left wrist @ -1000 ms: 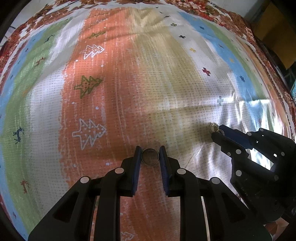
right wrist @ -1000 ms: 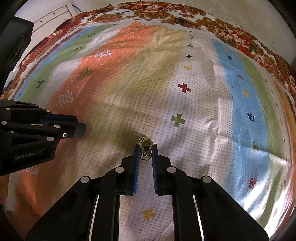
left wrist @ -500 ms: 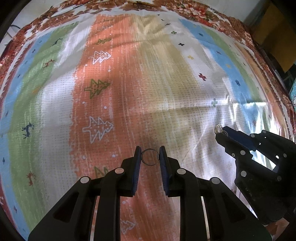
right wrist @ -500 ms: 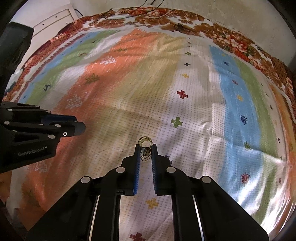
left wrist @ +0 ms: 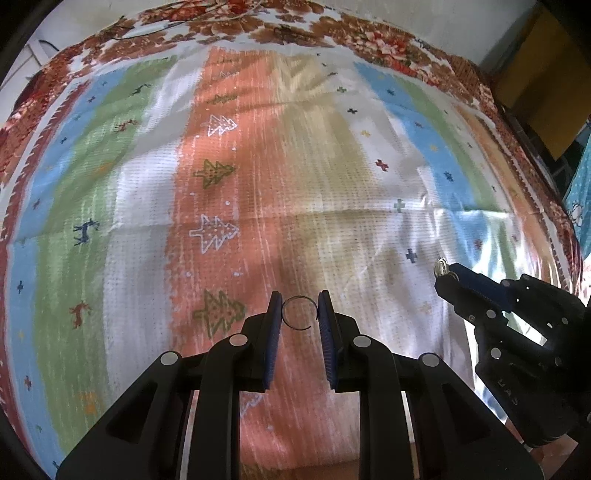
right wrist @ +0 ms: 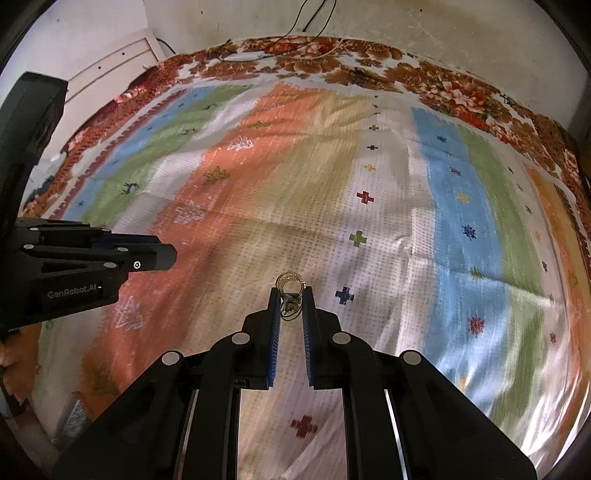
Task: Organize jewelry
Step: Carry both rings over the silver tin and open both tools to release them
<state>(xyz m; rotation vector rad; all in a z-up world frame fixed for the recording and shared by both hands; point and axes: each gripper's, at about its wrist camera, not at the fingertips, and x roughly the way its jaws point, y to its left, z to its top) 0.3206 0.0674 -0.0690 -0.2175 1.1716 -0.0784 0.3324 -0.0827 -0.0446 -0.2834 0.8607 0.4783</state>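
My left gripper (left wrist: 299,312) is shut on a thin dark wire ring (left wrist: 298,313), held between its blue pads above the striped bedspread (left wrist: 258,184). My right gripper (right wrist: 291,304) is shut on a gold ornate earring (right wrist: 290,291) whose ringed top sticks out past the fingertips. In the left wrist view the right gripper (left wrist: 448,275) shows at the right with the earring (left wrist: 440,266) at its tip. In the right wrist view the left gripper (right wrist: 162,256) shows at the left; its ring is hidden there.
The bedspread covers the whole bed, with a floral border (right wrist: 332,62) at the far edge. A white wall with a dangling cable (right wrist: 317,14) stands behind. Brown furniture (left wrist: 546,92) stands past the bed's right side.
Both grippers have risen away from the bedspread with their pieces held; more of the bed and the wall is in view now.
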